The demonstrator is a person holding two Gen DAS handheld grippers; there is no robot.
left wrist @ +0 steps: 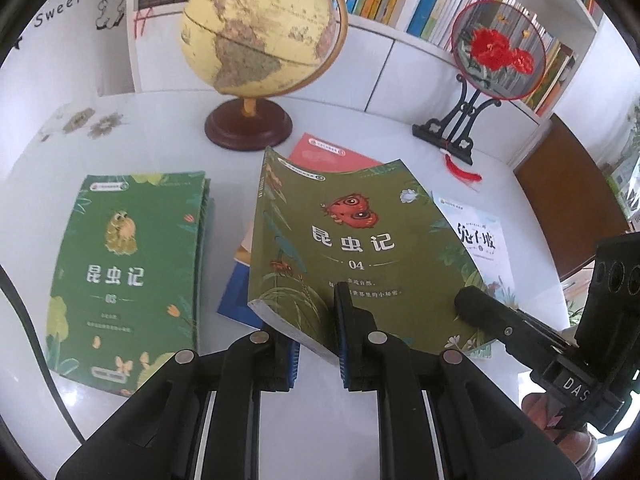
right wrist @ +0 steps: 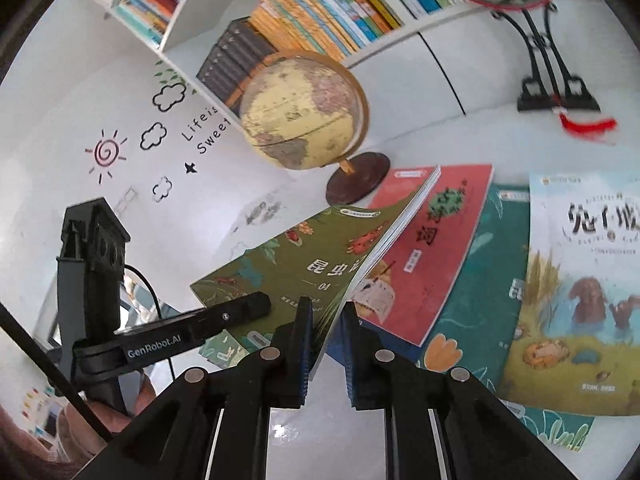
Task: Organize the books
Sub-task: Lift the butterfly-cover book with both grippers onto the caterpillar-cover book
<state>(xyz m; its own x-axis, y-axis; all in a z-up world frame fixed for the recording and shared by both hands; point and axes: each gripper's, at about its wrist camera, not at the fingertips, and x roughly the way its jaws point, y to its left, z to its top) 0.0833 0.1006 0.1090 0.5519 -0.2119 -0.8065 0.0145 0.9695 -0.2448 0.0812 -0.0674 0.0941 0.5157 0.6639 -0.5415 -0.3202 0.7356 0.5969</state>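
Olive-green book 04 [left wrist: 344,248] is lifted off the desk [left wrist: 168,152], its long side pointing away. Both tools pinch its near edge: left tool [left wrist: 316,340] mid-edge, right tool [right wrist: 326,344] seemingly by the corner. Green stack [left wrist: 132,264] lies left

A child's study corner at home, marked by white shelving [left wrist: 400,36] packed with bright picture books across the top of the frame, cloud and sun wall decals [right wrist: 106,152] at left, a vintage globe [left wrist: 260,28] at upper centre, an embroidered fan ornament [left wrist: 498,50] at upper right.
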